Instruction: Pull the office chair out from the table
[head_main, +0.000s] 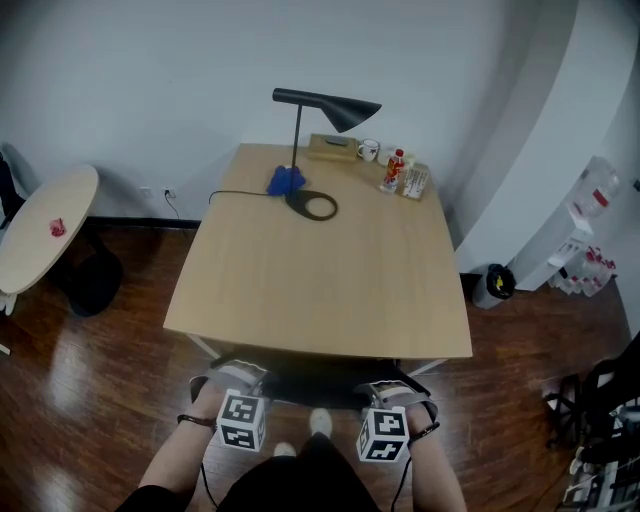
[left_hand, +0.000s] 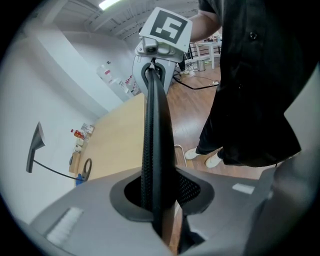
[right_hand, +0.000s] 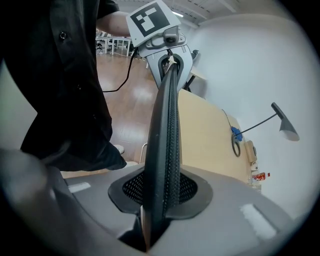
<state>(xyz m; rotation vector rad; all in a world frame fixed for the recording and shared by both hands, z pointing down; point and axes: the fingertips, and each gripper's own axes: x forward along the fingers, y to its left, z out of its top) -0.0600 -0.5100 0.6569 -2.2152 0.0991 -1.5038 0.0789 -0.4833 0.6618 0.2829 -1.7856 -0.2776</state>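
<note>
left tool (head_main: 233, 374) and right tool (head_main: 396, 390) each straddle the backrest top of the office chair (head_main: 310, 378), jaws not yet clamped, seat tucked under the bench (head_main: 320, 280): close firmly, then pull straight back evenly.

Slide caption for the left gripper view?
Left hand-held gripper straddling the office chair's mesh backrest edge, wooden table beyond.

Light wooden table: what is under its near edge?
Only the top of the black mesh office chair's backrest shows there; its seat and base are covered by the tabletop.
</note>
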